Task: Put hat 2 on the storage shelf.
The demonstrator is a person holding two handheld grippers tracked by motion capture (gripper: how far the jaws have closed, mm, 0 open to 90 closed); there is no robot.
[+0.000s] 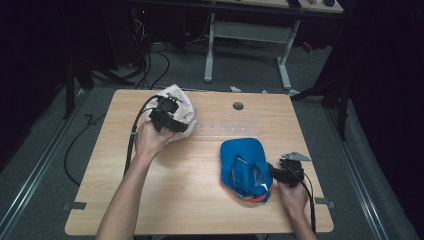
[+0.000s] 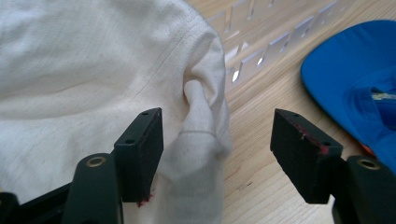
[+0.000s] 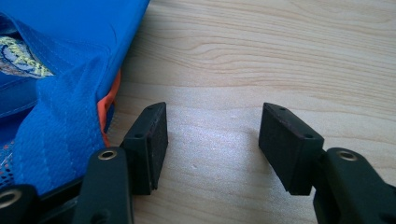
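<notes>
My left gripper (image 2: 217,149) gapes, a fold of the white cap (image 2: 93,70) between its jaws. My right gripper (image 3: 212,144) gapes over bare table (image 3: 280,56), the blue cap (image 3: 60,70) beside its left jaw.

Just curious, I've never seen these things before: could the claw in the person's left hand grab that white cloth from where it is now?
Probably yes. The left claw is open, a fold of the white cloth already lies between its jaws, and nothing blocks it.

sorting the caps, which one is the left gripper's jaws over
The white cap, at the far left of the table. A fold of its cloth sits between the open left gripper. The blue cap lies near the right gripper.
</notes>
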